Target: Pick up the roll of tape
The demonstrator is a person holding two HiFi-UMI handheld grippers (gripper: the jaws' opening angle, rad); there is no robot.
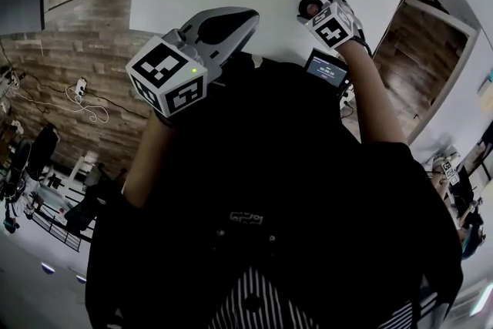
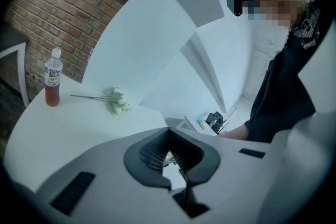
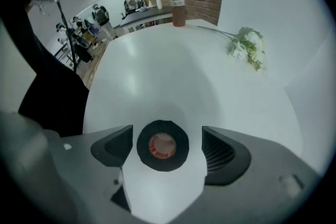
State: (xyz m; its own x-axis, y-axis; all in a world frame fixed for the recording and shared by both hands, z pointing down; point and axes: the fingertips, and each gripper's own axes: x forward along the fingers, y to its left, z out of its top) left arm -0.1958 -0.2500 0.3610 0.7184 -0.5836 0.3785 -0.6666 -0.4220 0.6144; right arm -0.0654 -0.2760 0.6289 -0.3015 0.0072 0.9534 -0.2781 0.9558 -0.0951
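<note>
1 white table [image 3: 157,76], biggest thing here. 1 person in a black top [image 1: 269,189] stands at its edge w/ 2 grippers.

Left gripper [image 2: 177,173]: jaws pulled in to a narrow slit, nothing in them, held off to the side above the table.

Right gripper [image 3: 168,152]: jaws spread wide, pointing steeply down at the tabletop.

1 bottle [image 3: 178,5] of brown drink stands upright at the far edge. 1 sprig of white flowers [image 3: 245,45] lies flat, well apart from the bottle.

1 roll of tape [image 3: 163,145], black w/ a reddish core, lies flat on the table between the right gripper's pads, touching neither.

Views: we get both grippers together, w/ their 2 marker cubes, only in the head view, plus a small lit screen [image 1: 327,69] by the table edge. Bottle & flowers show only in the 2 gripper views. The gap either side of the tape reads only in the right gripper view. The brick wall [image 2: 52,13] is clearest in the left gripper view.
</note>
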